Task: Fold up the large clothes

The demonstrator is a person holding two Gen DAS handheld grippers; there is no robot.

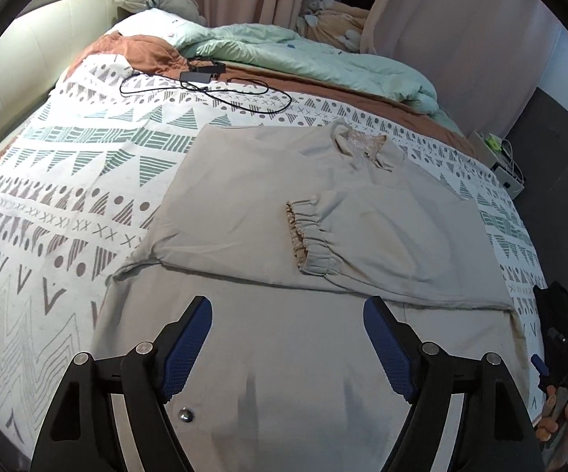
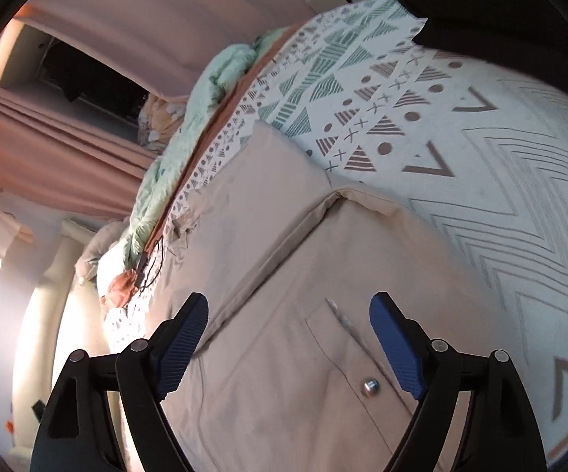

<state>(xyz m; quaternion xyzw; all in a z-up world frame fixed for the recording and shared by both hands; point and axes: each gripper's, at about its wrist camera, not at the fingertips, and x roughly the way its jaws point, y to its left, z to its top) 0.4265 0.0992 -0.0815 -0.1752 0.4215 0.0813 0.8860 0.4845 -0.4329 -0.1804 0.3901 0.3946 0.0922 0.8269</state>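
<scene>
A beige jacket (image 1: pixel 323 216) lies spread on the patterned bedspread (image 1: pixel 67 181), one sleeve folded across its chest with the gathered cuff (image 1: pixel 307 236) near the middle. The left gripper (image 1: pixel 288 314) hangs over the lower part, fingers spread, nothing between them. The right gripper (image 2: pixel 288 310) is likewise spread and empty, above a pocket and a metal snap (image 2: pixel 369 385). Beyond the collar lie a black charger with its cable (image 1: pixel 205 82), a rust cloth (image 1: pixel 142 51) and a crumpled mint duvet (image 1: pixel 303 55).
</scene>
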